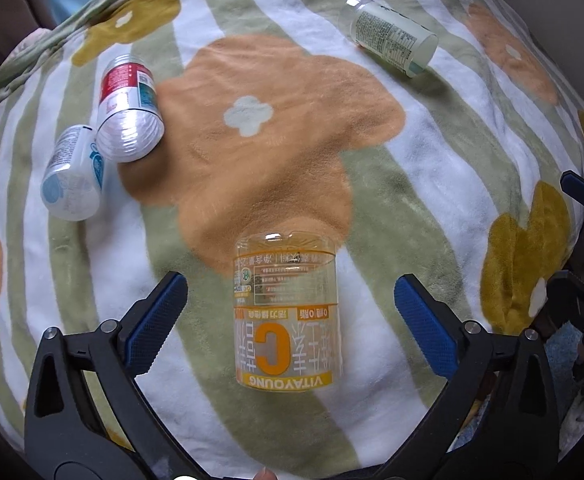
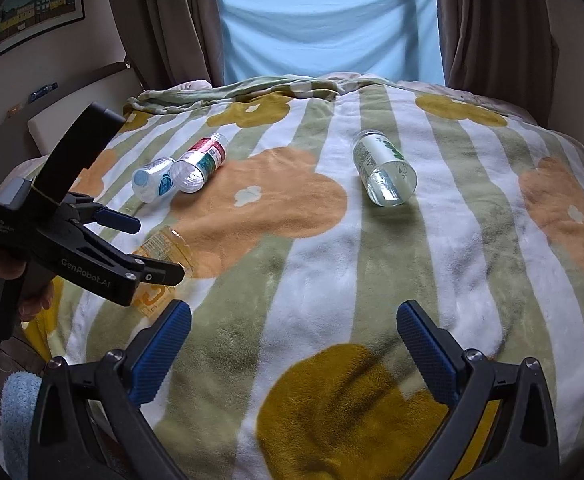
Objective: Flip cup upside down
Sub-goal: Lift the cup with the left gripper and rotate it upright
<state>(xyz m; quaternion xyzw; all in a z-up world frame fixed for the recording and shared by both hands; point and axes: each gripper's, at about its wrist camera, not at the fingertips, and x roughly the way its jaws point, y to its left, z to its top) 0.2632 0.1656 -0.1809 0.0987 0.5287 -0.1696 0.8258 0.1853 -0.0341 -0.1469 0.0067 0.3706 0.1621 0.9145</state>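
The clear plastic cup with orange "VITAYOUNG" print (image 1: 285,312) lies on its side on the striped flower-patterned blanket (image 1: 412,152), between the spread, empty fingers of the left hand-held gripper (image 1: 289,324), mouth seemingly toward twelve o'clock. Close squarely across its mid-body, gently since thin plastic likely flexes, then lift and rotate. The right hand-held gripper (image 2: 294,344) hangs open, holding nothing, at three o'clock.

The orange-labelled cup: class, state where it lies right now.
In the left wrist view, the orange-labelled cup lies on the blanket between the open left hand-held gripper fingers, untouched.
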